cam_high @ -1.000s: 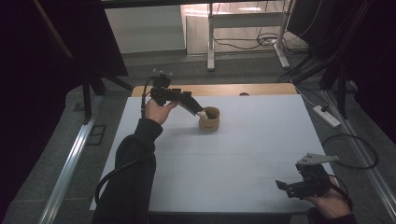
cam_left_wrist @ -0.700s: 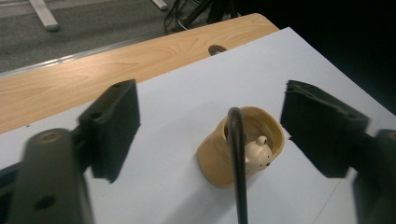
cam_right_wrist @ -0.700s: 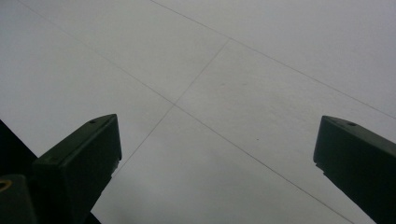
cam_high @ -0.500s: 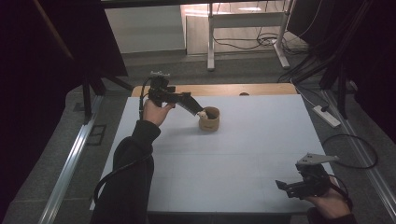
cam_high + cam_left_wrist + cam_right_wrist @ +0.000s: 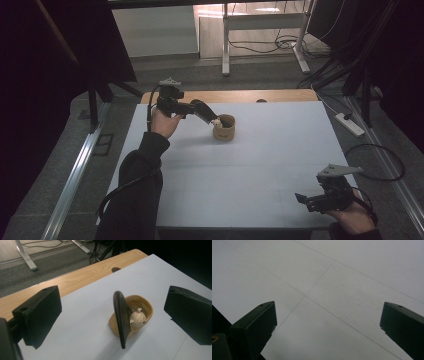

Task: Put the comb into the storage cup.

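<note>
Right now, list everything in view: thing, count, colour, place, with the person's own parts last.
cup: one, tan, far left part of the sheet.
bear figure: one, cream, inside the cup.
dark flat piece: one, black, leaning on the cup rim beside the bear.
sheet: one, pale grey, covering the table.
table: one, wood edge along the far side.
power strip: one, white, floor at right.
left gripper: one, black, jaws just opened wide, either side of the cup, apart.
right gripper: one, black, open, near right corner.
</note>
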`<state>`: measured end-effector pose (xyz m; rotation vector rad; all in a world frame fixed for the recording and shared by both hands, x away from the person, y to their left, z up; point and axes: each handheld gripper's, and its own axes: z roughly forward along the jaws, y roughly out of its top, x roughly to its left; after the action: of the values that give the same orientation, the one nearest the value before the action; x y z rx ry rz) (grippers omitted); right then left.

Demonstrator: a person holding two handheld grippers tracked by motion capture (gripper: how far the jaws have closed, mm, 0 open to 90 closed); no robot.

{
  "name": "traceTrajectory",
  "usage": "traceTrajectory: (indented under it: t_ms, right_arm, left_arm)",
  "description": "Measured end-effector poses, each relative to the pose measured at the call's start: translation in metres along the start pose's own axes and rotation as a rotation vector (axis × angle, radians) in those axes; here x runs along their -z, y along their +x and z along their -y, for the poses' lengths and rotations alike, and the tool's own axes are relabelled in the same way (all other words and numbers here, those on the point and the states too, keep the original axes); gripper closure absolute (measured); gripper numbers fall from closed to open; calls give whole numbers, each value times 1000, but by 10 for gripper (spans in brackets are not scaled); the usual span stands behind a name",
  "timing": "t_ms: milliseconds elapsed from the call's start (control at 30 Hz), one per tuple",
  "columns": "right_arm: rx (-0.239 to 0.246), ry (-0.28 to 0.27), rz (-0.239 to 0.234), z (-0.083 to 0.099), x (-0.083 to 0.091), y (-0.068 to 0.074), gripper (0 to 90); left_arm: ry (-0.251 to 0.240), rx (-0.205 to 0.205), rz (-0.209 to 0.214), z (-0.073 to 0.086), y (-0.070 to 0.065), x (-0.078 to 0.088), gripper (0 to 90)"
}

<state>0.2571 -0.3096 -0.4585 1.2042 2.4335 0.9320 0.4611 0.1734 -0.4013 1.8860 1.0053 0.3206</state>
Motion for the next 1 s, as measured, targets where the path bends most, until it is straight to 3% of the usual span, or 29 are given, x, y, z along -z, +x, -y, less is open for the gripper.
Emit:
traceTrajectory:
  t_ms: [400,1000]
  right_arm:
    - [3,2,2,0,0,0,14]
    - [5,6,4,0,0,0,14]
  left_arm:
    - [-45,-31,-9,10,-1,4,0]
    - [-74,-53,0,25,-4,11,0]
